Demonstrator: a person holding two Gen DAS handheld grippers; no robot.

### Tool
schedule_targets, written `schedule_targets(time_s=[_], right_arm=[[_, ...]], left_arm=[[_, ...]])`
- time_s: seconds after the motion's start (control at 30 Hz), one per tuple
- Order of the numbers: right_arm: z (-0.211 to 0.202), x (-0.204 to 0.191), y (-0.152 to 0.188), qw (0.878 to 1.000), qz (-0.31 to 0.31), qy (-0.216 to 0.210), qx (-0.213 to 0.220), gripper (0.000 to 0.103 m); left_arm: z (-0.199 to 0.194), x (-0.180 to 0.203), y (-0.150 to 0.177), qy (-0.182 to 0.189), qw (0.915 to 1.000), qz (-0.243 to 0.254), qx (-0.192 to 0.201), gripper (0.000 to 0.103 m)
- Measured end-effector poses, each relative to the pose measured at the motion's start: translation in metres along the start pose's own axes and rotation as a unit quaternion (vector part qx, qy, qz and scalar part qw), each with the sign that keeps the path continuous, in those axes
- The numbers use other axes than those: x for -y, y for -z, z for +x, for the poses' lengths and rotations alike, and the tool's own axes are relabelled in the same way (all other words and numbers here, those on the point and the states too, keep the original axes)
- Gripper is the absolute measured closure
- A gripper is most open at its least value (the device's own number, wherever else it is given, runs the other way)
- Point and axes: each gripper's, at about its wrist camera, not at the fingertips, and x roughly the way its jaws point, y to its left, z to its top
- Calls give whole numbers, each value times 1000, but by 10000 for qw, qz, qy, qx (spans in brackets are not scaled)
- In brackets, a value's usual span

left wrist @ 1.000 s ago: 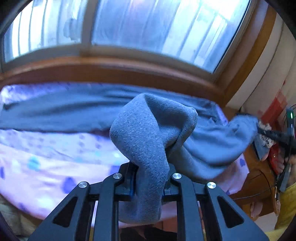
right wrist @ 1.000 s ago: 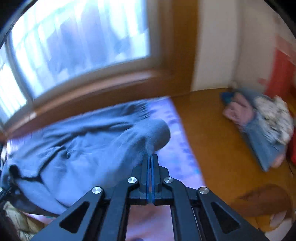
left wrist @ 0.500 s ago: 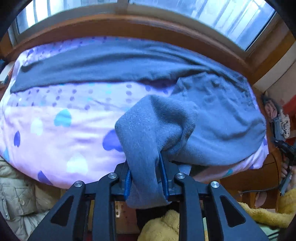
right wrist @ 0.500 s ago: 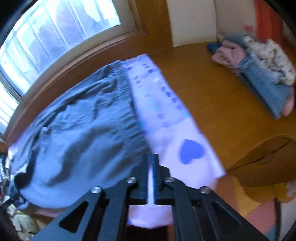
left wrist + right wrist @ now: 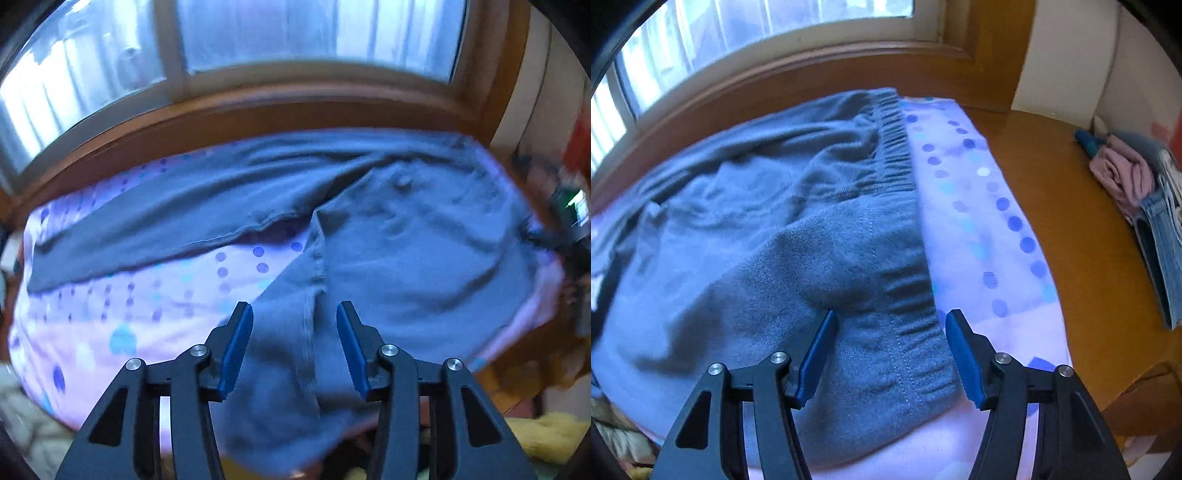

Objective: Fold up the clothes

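Both the left gripper (image 5: 294, 345) and right gripper (image 5: 889, 354) stood wide apart and empty over the grey fleece trousers (image 5: 798, 236) spread on the dotted sheet (image 5: 982, 221), whose soft, limp cloth looked best pinched at the elastic waistband (image 5: 908, 295) between the right fingers.

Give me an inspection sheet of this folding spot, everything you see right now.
Surface: lilac dotted bedsheet over a wooden platform.
Job's things: grey fleece trousers spread flat, elastic waistband toward the right.
Clutter: folded clothes pile on the platform's far right.
Grippers: left tongs open above a trouser leg; right tongs open over the waistband.
Cables: nothing seen.
Surroundings: wood-framed window behind.
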Motion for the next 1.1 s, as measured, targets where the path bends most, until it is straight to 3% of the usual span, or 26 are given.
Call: schedule_targets(time_s=[0.1, 0.13, 0.17, 0.2, 0.33, 0.5, 0.63, 0.77, 0.83, 0.97, 1.03, 1.1], right_arm=[[5, -1, 1, 10000, -34, 29, -40, 42], [5, 0, 2, 10000, 0, 10, -45, 46], [4, 0, 2, 10000, 24, -46, -65, 67], [1, 0, 2, 9999, 64, -76, -88, 76], [-32, 11, -1, 9994, 350, 10, 74, 93], [-84, 44, 6, 9974, 459, 413, 363, 93], [-74, 71, 13, 9956, 603, 710, 74, 93], [-22, 76, 22, 9938, 661, 718, -531, 90], [-14, 70, 26, 9932, 617, 786, -604, 87], [-52, 66, 25, 9925, 484, 1115, -161, 62], [-83, 68, 19, 9915, 399, 1213, 233, 50], [-108, 70, 7, 9917, 296, 1101, 588, 44]], left_arm=[[57, 0, -3, -133, 9976, 216, -646, 55], [65, -2, -1, -35, 9977, 201, -643, 55], [68, -5, 0, 116, 9977, 160, -653, 65], [61, -7, -1, 364, 9969, 69, -690, 85], [37, -15, -5, 1353, 9869, -293, -832, 95], [-6, -10, 10, 2339, 9670, -484, -881, 95], [2, 2, 33, 2615, 9559, -387, -1280, 95], [15, -1, 49, 2398, 9574, -310, -1580, 95], [5, -8, 50, 2263, 9629, -265, -1448, 94], [-14, -11, 31, 2056, 9737, -213, -959, 76], [-20, -8, 16, 2008, 9770, -222, -684, 75], [-27, -4, 0, 1958, 9795, -231, -407, 73]])
